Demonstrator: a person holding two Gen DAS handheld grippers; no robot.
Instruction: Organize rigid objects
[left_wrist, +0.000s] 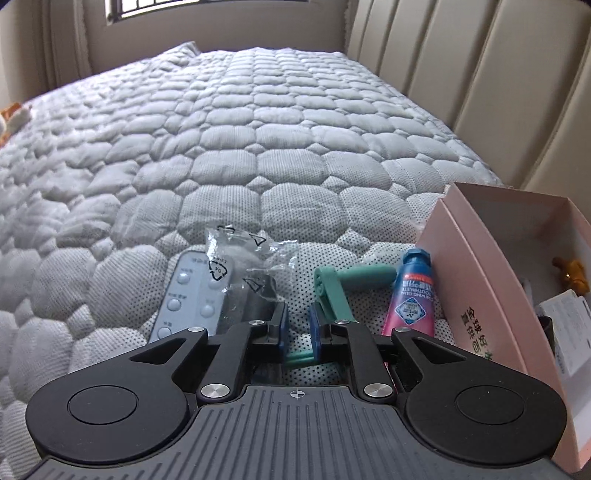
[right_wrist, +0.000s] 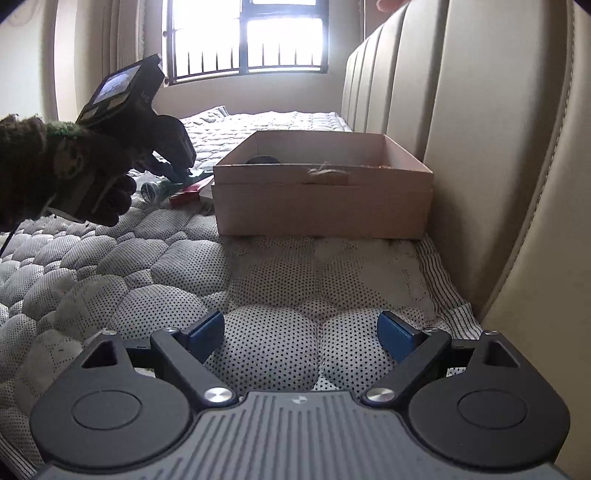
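Note:
In the left wrist view my left gripper (left_wrist: 298, 326) hangs low over a teal plastic tool (left_wrist: 334, 291) lying on the bed; its jaws stand narrowly apart with the tool's handle between them, and I cannot tell if they grip it. Beside it lie a toothpaste tube (left_wrist: 408, 295), a grey remote (left_wrist: 188, 295) and a clear plastic bag (left_wrist: 240, 266). An open pink box (left_wrist: 476, 280) stands to the right with small items inside. In the right wrist view my right gripper (right_wrist: 301, 334) is open and empty above the mattress, short of the box (right_wrist: 321, 195). The left gripper (right_wrist: 162, 147) shows there in a gloved hand.
The quilted mattress (left_wrist: 221, 147) stretches far to the left and back. A padded headboard (right_wrist: 480, 147) runs along the right side, close to the box. A window (right_wrist: 243, 37) is at the far end. An orange and white toy (left_wrist: 13, 116) lies at the far left edge.

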